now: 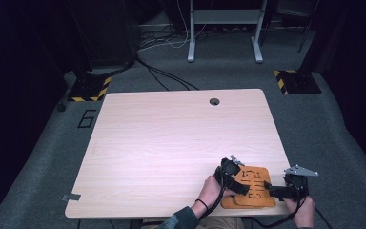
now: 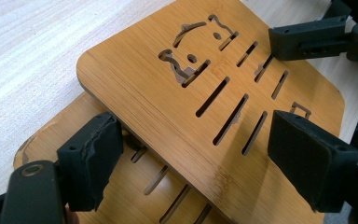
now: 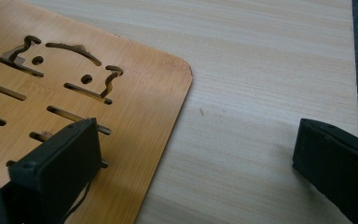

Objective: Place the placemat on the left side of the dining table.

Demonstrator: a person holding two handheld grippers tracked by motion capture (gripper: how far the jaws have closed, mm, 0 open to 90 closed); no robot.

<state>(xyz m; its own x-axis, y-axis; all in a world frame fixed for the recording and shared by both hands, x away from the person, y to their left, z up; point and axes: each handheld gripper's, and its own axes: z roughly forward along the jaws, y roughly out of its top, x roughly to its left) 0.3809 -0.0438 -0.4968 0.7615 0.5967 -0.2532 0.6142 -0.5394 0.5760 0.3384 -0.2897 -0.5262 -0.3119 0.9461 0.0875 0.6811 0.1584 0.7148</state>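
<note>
L claw (image 2: 196, 154) open astride top bamboo board (image 2: 214, 93), angled down.

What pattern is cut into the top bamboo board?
A bear face above parallel slots on the top bamboo board; left gripper view.

Both forearms entering from the bottom edge, left black two-jaw gripper (image 1: 248, 187) angled inward with jaws apart, right black two-jaw gripper (image 1: 267, 185) pointing leftward, jaws spread wide, tips nearly meeting.
</note>
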